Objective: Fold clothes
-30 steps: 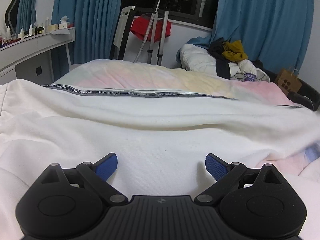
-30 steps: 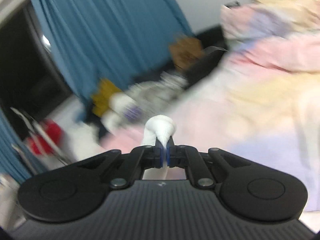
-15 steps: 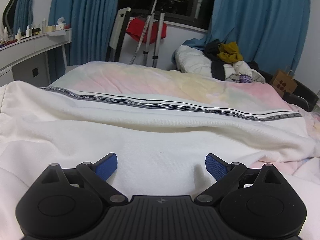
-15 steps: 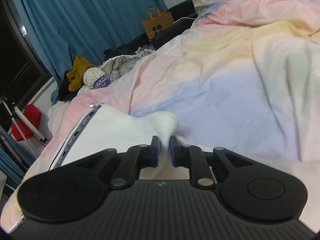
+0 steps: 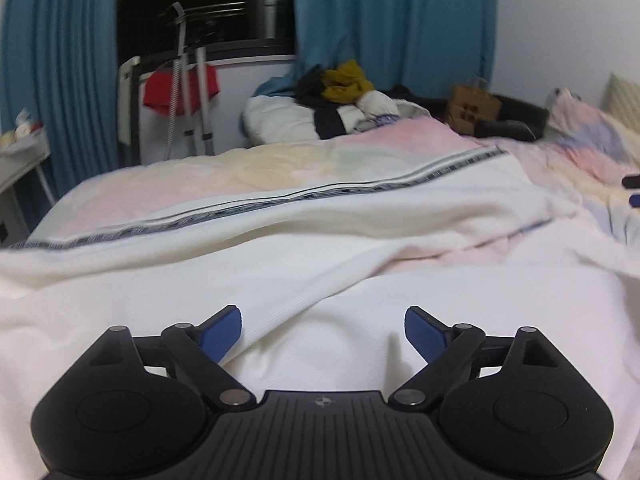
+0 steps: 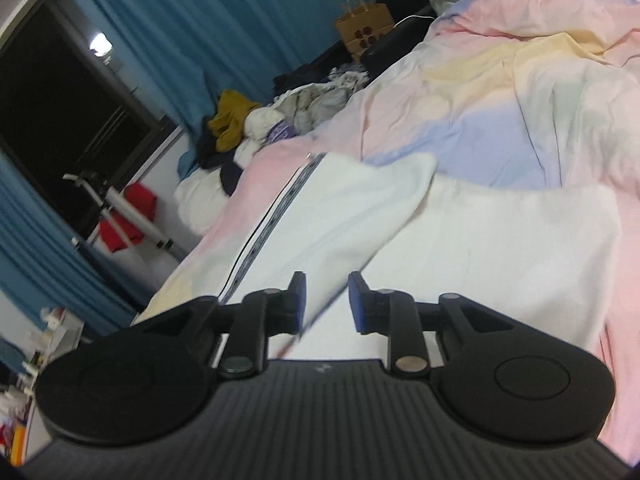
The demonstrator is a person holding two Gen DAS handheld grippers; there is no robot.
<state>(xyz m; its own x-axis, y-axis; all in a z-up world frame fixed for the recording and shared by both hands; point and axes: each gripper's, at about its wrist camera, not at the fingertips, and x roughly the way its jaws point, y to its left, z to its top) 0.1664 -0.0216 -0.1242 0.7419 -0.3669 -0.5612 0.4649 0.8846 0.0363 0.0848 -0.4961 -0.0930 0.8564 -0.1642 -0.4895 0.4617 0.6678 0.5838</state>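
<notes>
white garment (image 5: 304, 280) spread flat across pastel bedsheet (image 5: 224, 176), one fold of cloth doubled over on top, dark patterned stripe (image 5: 256, 210) running along far edge. left gripper (image 5: 322, 330) held low over near part of garment, blue pads (image 5: 219, 333) set wide apart, nothing between them, only bare white cloth showing below. right gripper (image 6: 327, 300) tilted, hovering above same garment (image 6: 460, 248) near its folded flap, jaws parted by a modest gap, clasping nothing; edge of fabric passing under the gap, contact impossible to tell. sheet (image 6: 500, 92) rumpled in pink, yellow and blue beyond garment's end. heap of clothes (image 5: 344, 104) piled past far side of bed, mustard piece on top. blue curtains (image 5: 396, 20) hung either side of dark window (image 5: 192, 8). brown paper bag (image 6: 362, 28) stood beside curtain, red cloth (image 5: 180, 90) draped behind a metal stand (image 5: 192, 92).
</notes>
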